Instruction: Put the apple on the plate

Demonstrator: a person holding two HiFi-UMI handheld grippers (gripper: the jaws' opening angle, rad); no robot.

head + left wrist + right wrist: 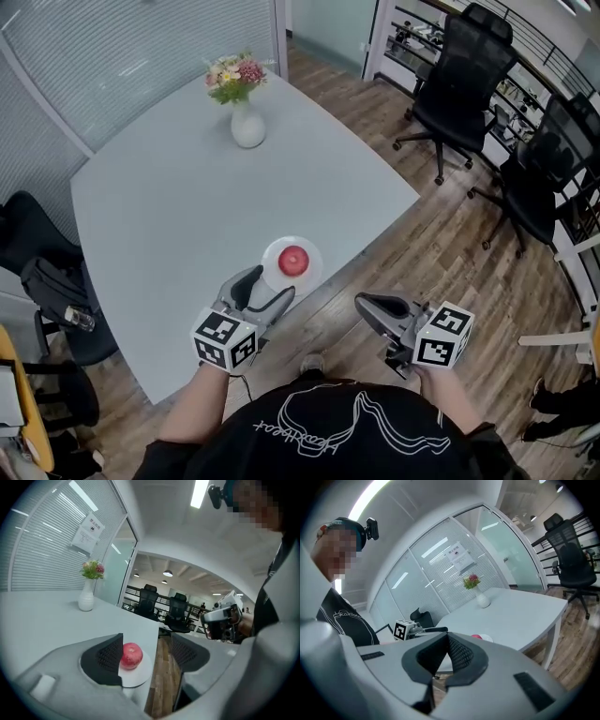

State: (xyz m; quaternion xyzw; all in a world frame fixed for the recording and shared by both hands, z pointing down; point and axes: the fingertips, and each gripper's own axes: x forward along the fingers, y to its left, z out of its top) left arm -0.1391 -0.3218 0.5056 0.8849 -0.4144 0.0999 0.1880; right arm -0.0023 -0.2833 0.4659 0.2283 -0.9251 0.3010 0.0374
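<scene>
A red apple (294,260) lies on a small white plate (310,273) near the front edge of the grey table (187,206). My left gripper (272,284) hovers just in front of the plate, open, with nothing between its fingers. In the left gripper view the apple (131,655) and plate (140,674) lie beyond the wide-apart jaws of the left gripper (147,651), untouched. My right gripper (367,305) hangs off the table over the floor, shut and empty. In the right gripper view the right gripper (446,639) has its pads together, with the apple (476,636) far behind.
A white vase of flowers (247,122) stands at the table's far side. Black office chairs (464,75) stand on the wooden floor (441,244) to the right, and another dark chair (37,244) sits at the table's left. The plate is close to the table's edge.
</scene>
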